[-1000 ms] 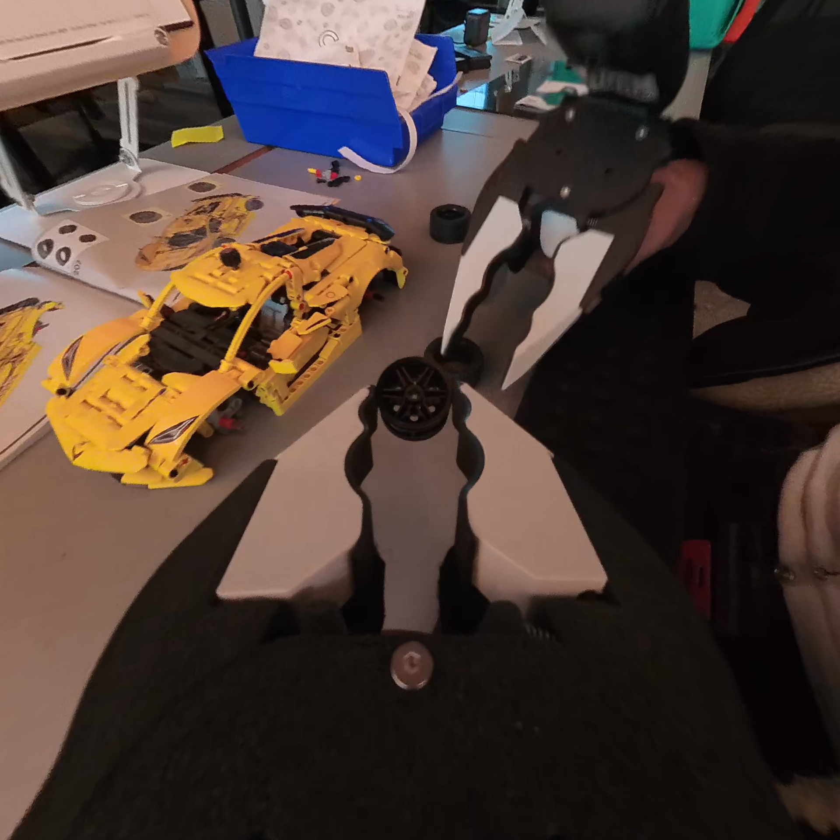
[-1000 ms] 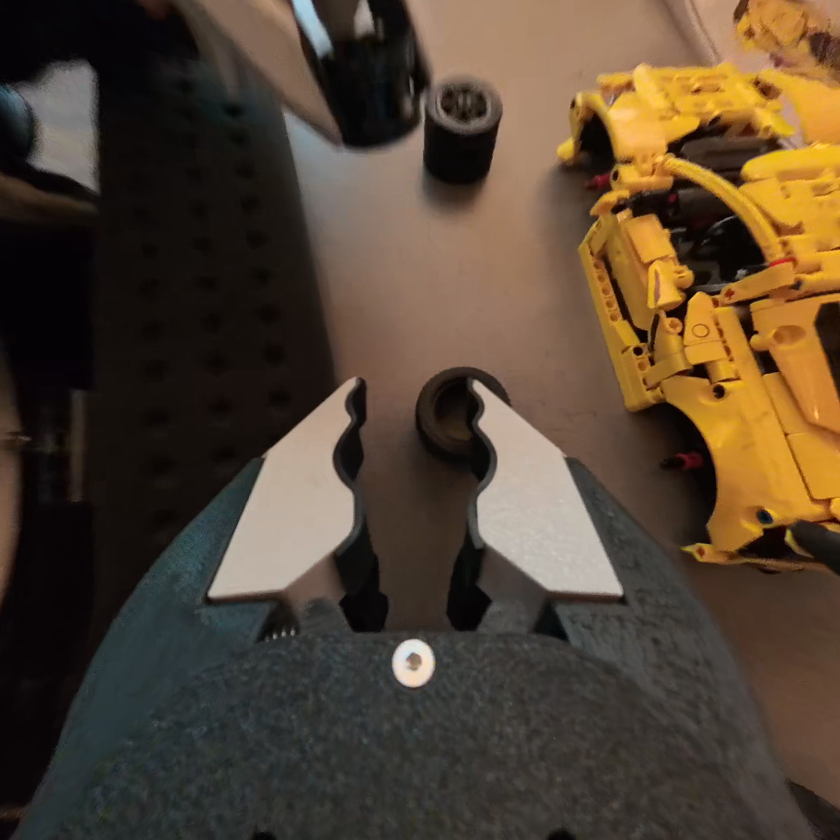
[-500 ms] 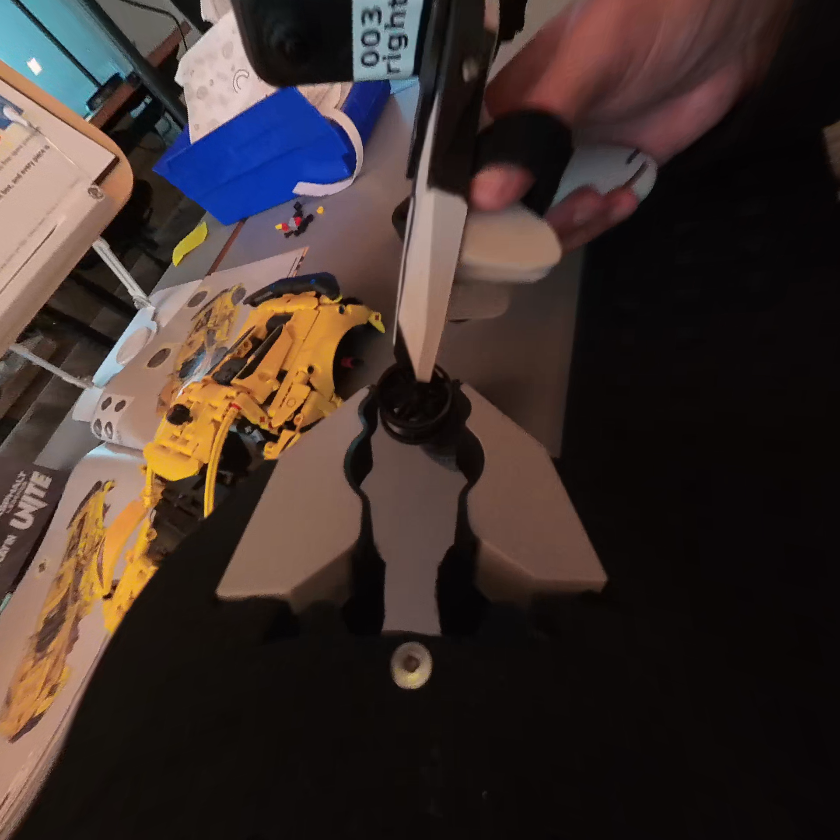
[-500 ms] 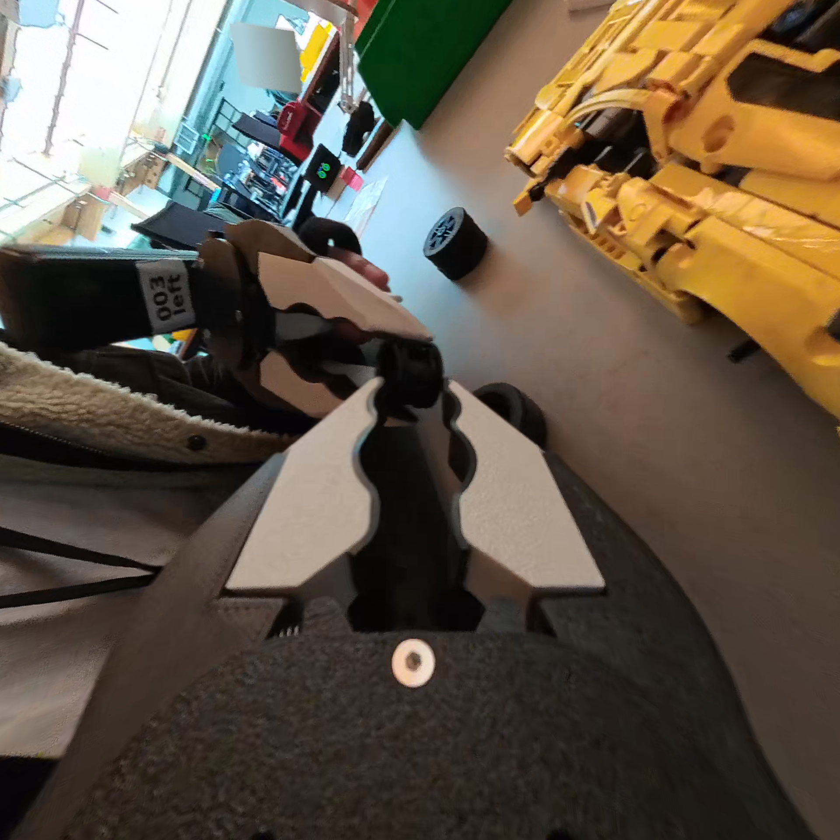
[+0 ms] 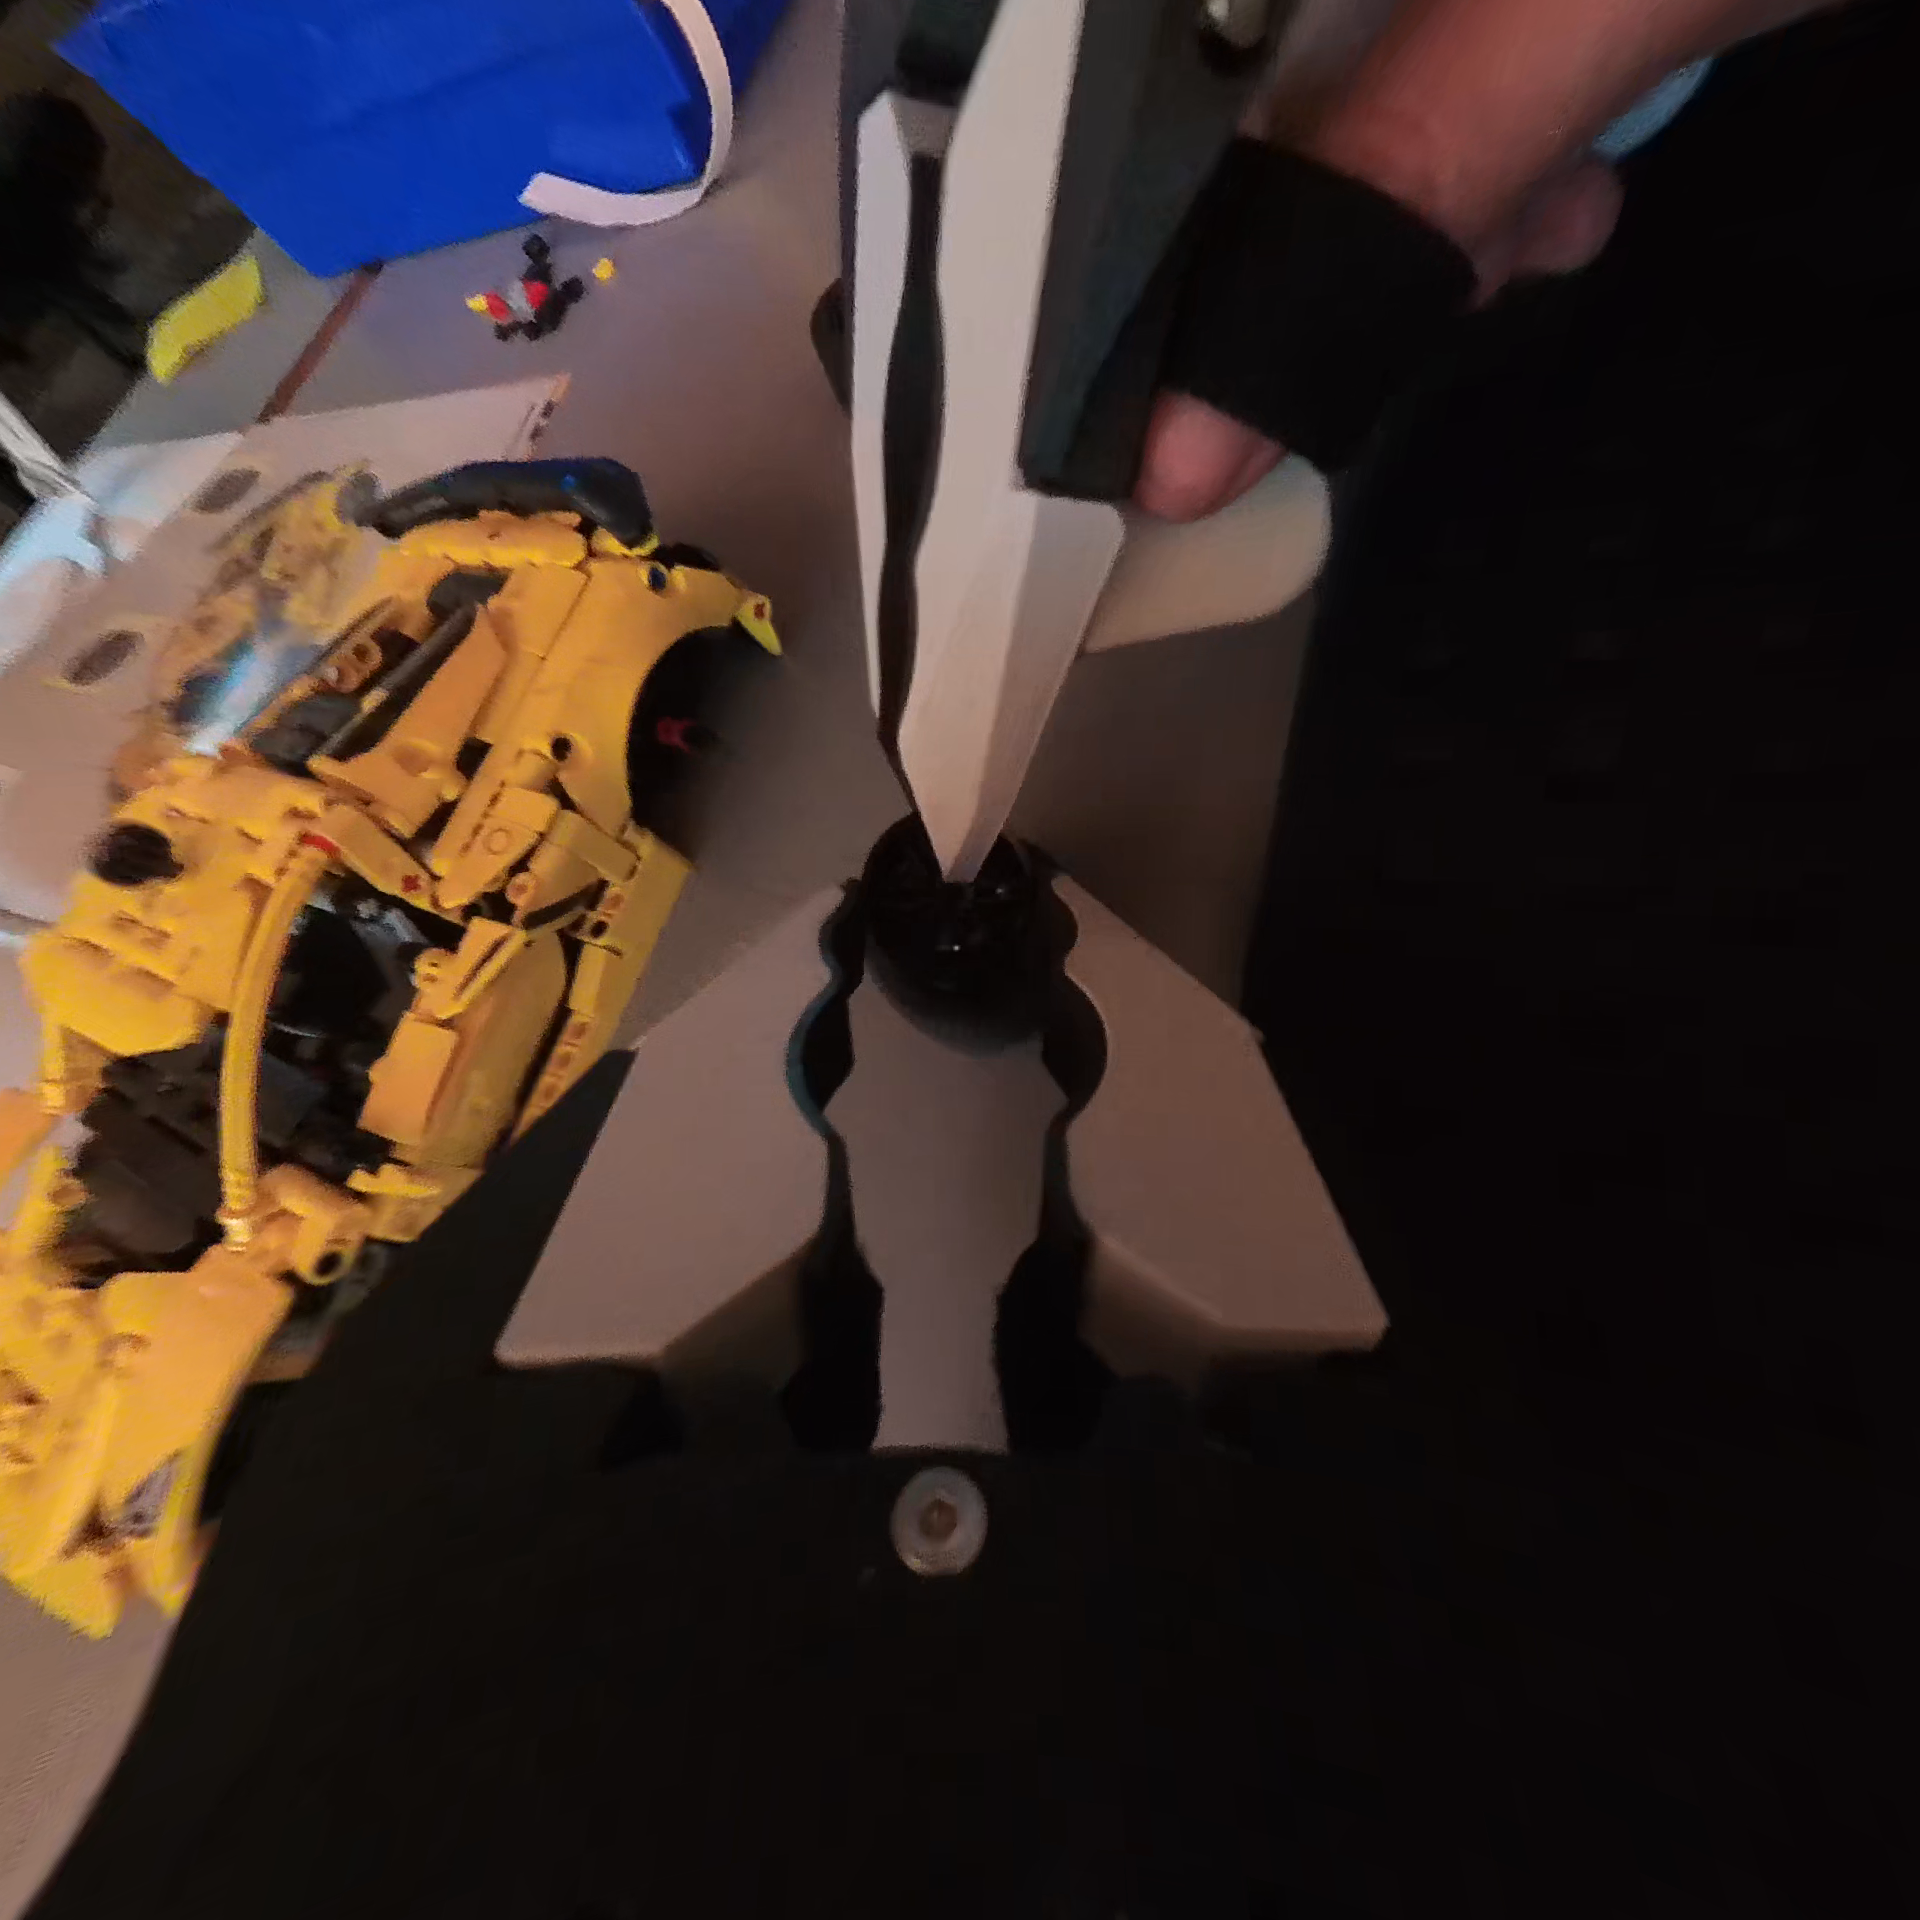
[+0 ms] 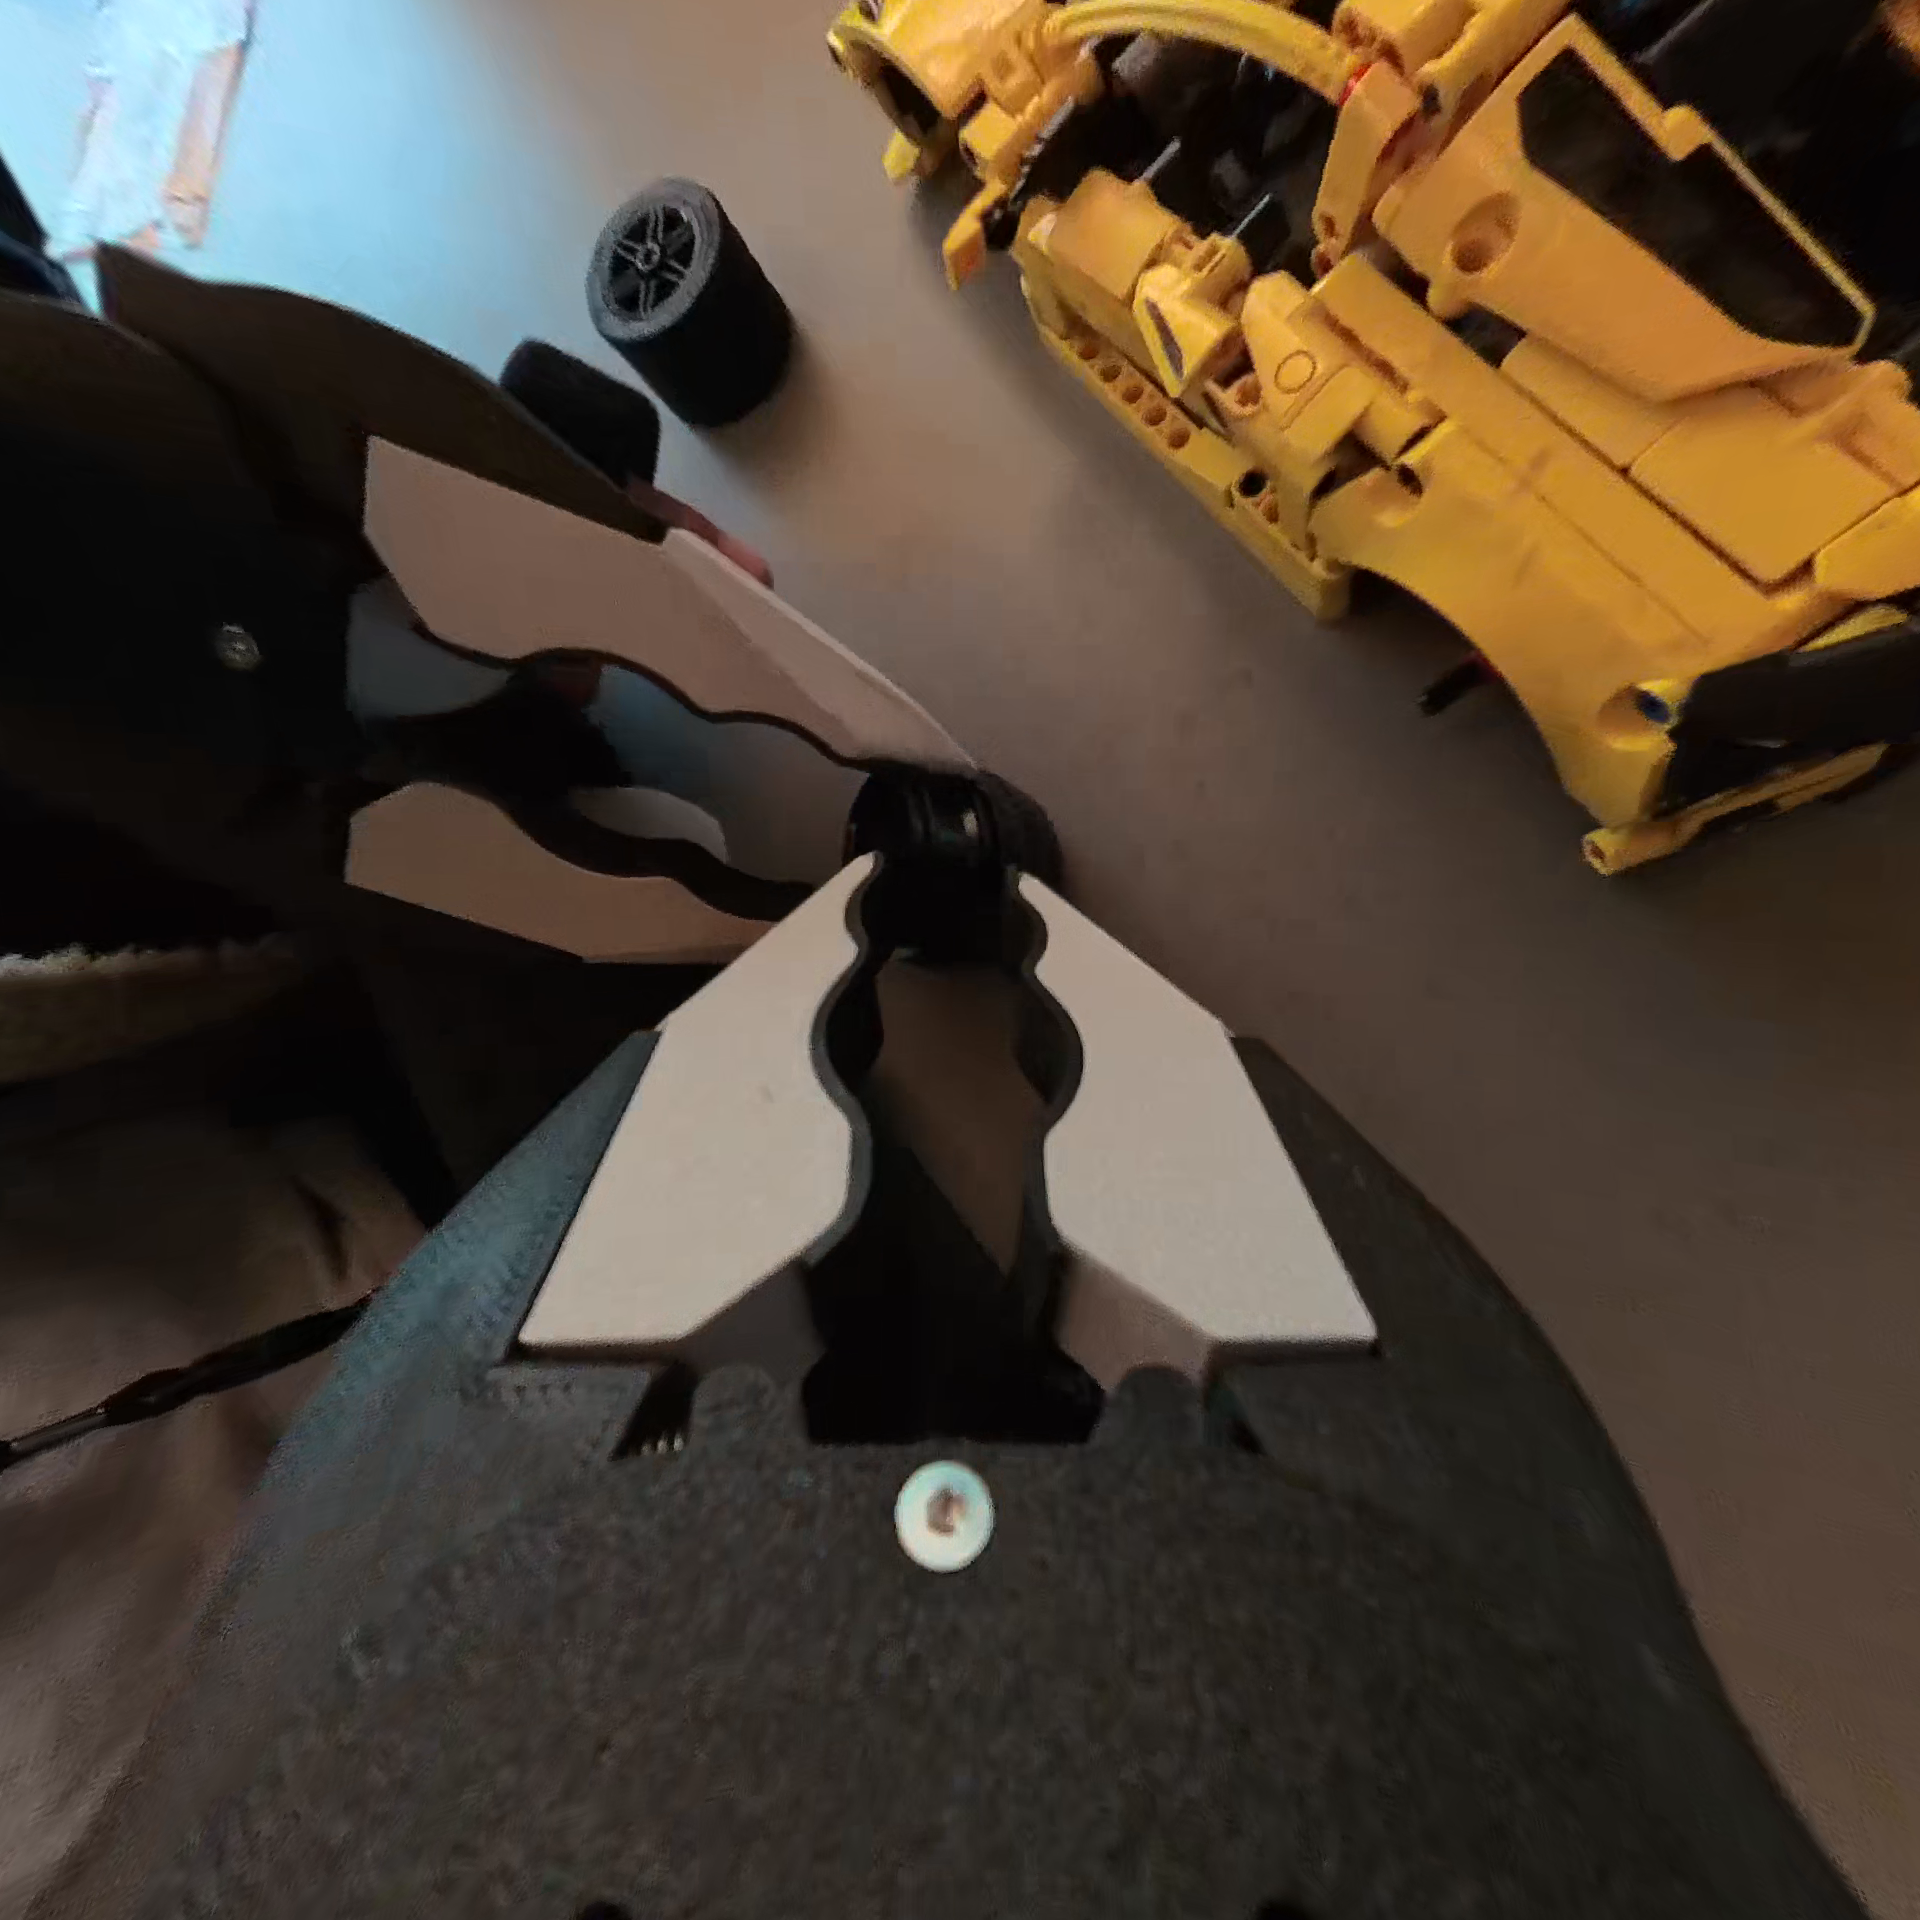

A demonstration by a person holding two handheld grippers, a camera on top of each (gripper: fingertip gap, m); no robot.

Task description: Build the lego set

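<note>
Since a second ago we have brought the right hand-held gripper [image 6: 940, 894] up off the surface [image 6: 1351, 1039], where it was reaching around a bare tyre, and swung it over to meet the left hand-held gripper [image 5: 951, 920]. Its tips now touch the black wheel rim [image 5: 940, 935] that the left one holds; half a second ago they were already close, and now they press right at it.

We judge that this is the tyre-and-rim joining step: the two parts are being mated in the air before the wheel goes onto the yellow lego car [image 5: 343, 935].

The left hand-held gripper is narrow, clamped on the rim at its fingertips. The right hand-held gripper is also narrow, its tips either side of the black part [image 6: 935, 862] where the two tools meet; whether it carries the tyre or only pinches the rim, we cannot tell.

The car lies on the surface, near and to the left in the left wrist view. One finished wheel [image 6: 681, 301] stands apart beyond the left tool, with a bare tyre [image 6: 582, 410] just beside it.
</note>
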